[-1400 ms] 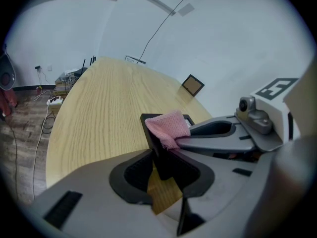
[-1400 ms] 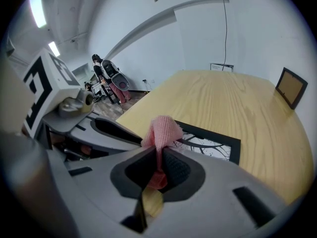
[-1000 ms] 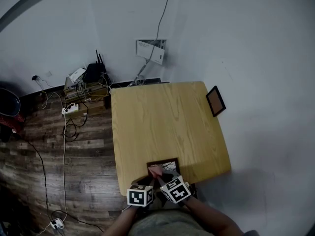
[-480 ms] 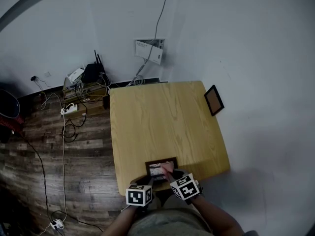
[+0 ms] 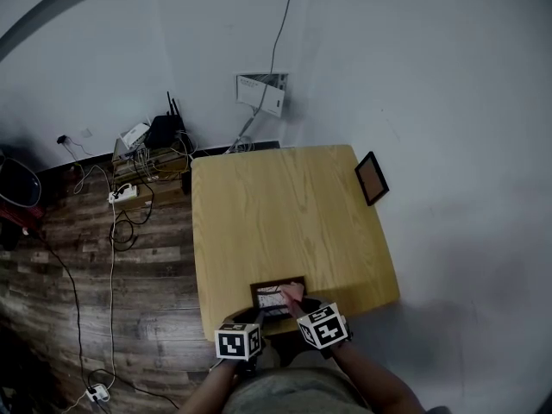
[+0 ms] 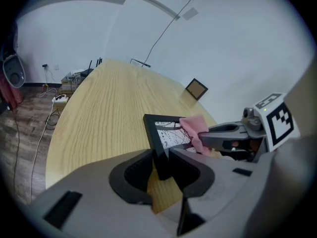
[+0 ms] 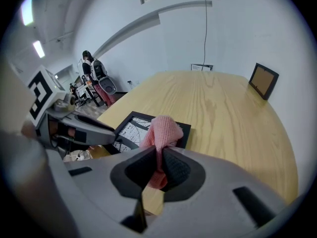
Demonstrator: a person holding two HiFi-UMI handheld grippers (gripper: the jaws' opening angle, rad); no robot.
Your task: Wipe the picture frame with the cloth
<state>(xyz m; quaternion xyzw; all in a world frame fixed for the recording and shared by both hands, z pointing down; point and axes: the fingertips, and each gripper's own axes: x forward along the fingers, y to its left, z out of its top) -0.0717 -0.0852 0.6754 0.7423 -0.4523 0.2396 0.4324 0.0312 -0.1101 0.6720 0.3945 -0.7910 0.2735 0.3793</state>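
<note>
At the table's (image 5: pixel 285 214) 6 o'clock edge in the head view sits the frame (image 5: pixel 278 296), dark-rimmed, with a black-and-white print. The left gripper (image 6: pixel 161 165) comes in from 7 o'clock, and its jaws are clamped on the frame's near left corner with the rim between the pads. The right gripper (image 7: pixel 159 165) comes in from 5 o'clock, its jaws pinched tight on the pink cloth (image 7: pixel 162 130). The bunched cloth sticks out past the jaw tips and lies over the frame's 3 o'clock side. Whether it presses on the glass is unclear. At the table's 2 o'clock corner the other frame (image 5: pixel 371 178) leans on the wall.
</note>
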